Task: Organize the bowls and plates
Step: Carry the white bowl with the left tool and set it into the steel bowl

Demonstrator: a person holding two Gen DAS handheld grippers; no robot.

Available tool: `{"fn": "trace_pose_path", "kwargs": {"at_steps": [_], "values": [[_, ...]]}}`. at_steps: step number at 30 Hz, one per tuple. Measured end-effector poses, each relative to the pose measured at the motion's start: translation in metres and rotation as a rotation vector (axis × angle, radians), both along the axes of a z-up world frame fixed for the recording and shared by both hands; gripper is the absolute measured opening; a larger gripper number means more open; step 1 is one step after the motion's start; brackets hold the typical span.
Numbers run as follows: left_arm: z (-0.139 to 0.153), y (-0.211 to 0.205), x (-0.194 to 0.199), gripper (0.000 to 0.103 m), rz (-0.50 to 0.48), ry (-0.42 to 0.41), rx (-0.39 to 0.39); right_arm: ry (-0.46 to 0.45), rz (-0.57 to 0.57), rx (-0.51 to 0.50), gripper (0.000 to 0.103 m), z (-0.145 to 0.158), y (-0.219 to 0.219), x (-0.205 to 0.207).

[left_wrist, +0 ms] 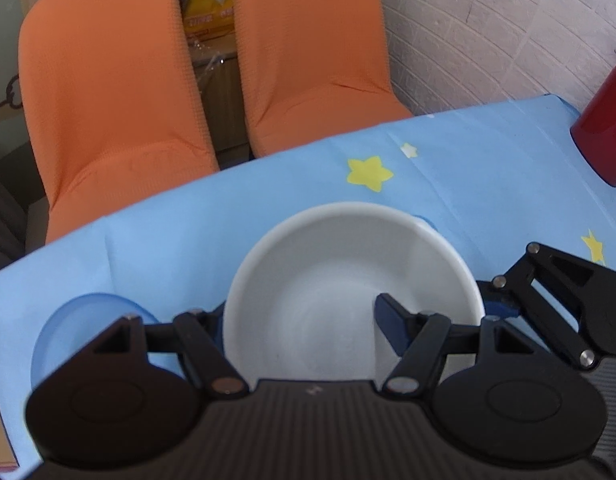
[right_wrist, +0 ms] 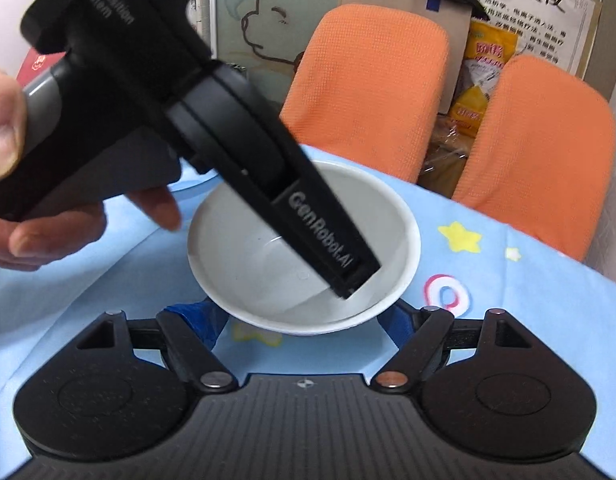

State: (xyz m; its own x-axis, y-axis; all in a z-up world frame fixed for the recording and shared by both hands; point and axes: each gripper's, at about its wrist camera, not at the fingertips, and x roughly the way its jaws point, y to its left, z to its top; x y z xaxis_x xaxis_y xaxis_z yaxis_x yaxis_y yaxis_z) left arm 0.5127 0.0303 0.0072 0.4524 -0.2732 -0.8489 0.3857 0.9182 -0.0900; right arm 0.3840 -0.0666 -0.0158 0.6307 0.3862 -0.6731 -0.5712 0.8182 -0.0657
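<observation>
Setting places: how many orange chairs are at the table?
2. One orange chair stands left, the other right, side by side beyond the table; more may be out of view.

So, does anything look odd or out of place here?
Nothing is spilled or broken. One oddity: the white bowl has both grippers at it; the right gripper clamps it, the left gripper straddles its rim.

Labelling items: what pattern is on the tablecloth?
Light blue tablecloth with yellow stars; clearest in left wrist view.
</observation>
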Motion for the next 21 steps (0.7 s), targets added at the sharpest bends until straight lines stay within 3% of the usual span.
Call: {"fn": "trace_pose_path", "kwargs": {"at_steps": [10,17,21], "values": [[0.034,-0.026,-0.053,0.070,-0.035,-0.041,-0.038,-0.030,-0.035,-0.010,0.067,0.027,-0.022,-0.037],[0.063,-0.048,-0.127,0.070,-0.065,-0.056,-0.071,-0.077,-0.062,-0.011,0.067,0.050,-0.041,-0.110],[0.064,-0.065,-0.177,0.070,-0.105,-0.046,-0.070,-0.078,-0.079,-0.005,0.067,0.054,-0.056,-0.158]]}}
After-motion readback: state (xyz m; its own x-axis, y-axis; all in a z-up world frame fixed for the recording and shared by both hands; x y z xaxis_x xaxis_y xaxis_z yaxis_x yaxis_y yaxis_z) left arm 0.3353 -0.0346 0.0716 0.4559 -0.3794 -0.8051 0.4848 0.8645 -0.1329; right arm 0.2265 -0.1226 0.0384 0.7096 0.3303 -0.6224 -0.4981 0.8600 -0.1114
